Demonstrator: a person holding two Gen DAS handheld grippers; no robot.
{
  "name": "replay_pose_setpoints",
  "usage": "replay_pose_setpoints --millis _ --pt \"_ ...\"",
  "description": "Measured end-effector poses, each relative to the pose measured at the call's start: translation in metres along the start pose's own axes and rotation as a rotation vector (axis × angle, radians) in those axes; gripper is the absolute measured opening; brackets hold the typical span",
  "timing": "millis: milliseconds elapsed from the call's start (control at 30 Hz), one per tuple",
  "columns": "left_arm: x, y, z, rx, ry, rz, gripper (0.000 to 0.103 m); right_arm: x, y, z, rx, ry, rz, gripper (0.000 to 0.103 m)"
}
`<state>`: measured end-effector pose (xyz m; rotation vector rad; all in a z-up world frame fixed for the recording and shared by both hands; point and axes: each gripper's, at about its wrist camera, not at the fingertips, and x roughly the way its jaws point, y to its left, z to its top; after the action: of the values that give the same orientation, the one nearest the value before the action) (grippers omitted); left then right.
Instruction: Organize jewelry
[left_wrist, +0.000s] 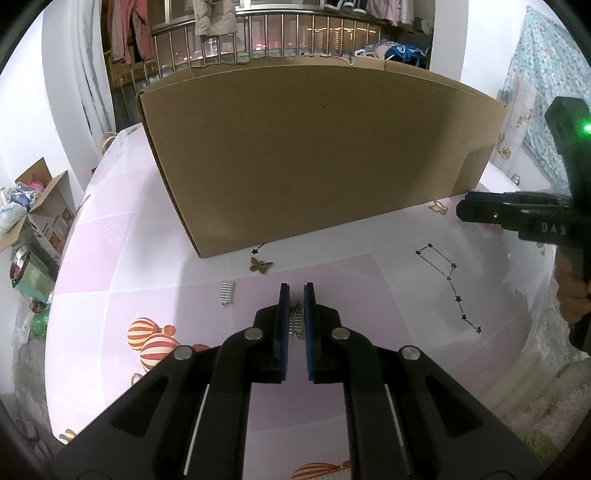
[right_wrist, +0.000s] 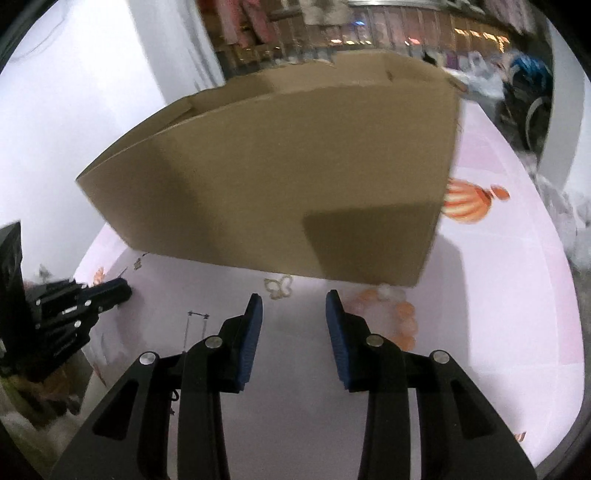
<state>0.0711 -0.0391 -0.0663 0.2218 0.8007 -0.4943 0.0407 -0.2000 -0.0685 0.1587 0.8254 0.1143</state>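
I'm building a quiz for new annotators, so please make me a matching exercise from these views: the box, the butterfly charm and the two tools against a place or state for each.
Things:
1. cardboard box
2. gold butterfly charm
3. left tool
4. right tool

Places or states:
A. lies just in front of the box
B. jaws apart, nothing between them
C. jaws nearly closed
D. brown, the largest thing in view

Pairs: 1-D, 2-A, 3-C, 4-B

My left gripper (left_wrist: 297, 291) sits nearly closed on a small silver chain piece (left_wrist: 296, 325) over the pink tablecloth (left_wrist: 369, 295). A gold butterfly (left_wrist: 261, 265) lies just before the cardboard box (left_wrist: 314, 155); my right gripper (left_wrist: 466, 208) shows at the right edge.
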Motion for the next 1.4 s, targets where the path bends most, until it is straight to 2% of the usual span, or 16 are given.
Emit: replay_pose_setpoints --millis 100,333,400,533,667,700,1167,1400 --pt "0.000 0.001 0.000 -0.005 -0.001 -0.001 0.006 0.003 0.011 0.003 -0.061 -0.014 -0.020 0.035" --pt "0.001 0.001 0.000 -0.005 0.000 0.001 0.006 0.018 0.019 0.003 -0.072 -0.010 -0.083 0.032" --pt "0.001 0.001 0.000 -0.007 0.000 0.000 0.006 0.018 0.020 0.003 -0.087 -0.012 -0.112 0.029" --pt "0.001 0.000 -0.001 -0.011 -0.001 -0.001 0.006 0.018 0.024 0.005 -0.112 0.005 -0.108 0.011" --pt "0.001 0.000 -0.001 -0.012 -0.001 -0.001 0.006 0.018 0.019 0.010 -0.088 0.019 -0.091 0.010" --pt "0.001 0.000 -0.001 -0.011 -0.001 -0.001 0.006 0.017 0.016 0.011 -0.072 0.021 -0.081 0.006" --pt "0.002 0.001 -0.001 -0.017 -0.003 -0.003 0.006 0.010 -0.004 0.011 0.032 0.092 -0.004 0.003" --pt "0.003 0.001 -0.001 -0.021 -0.004 -0.002 0.006 0.010 0.009 0.016 -0.027 0.042 -0.031 0.003"
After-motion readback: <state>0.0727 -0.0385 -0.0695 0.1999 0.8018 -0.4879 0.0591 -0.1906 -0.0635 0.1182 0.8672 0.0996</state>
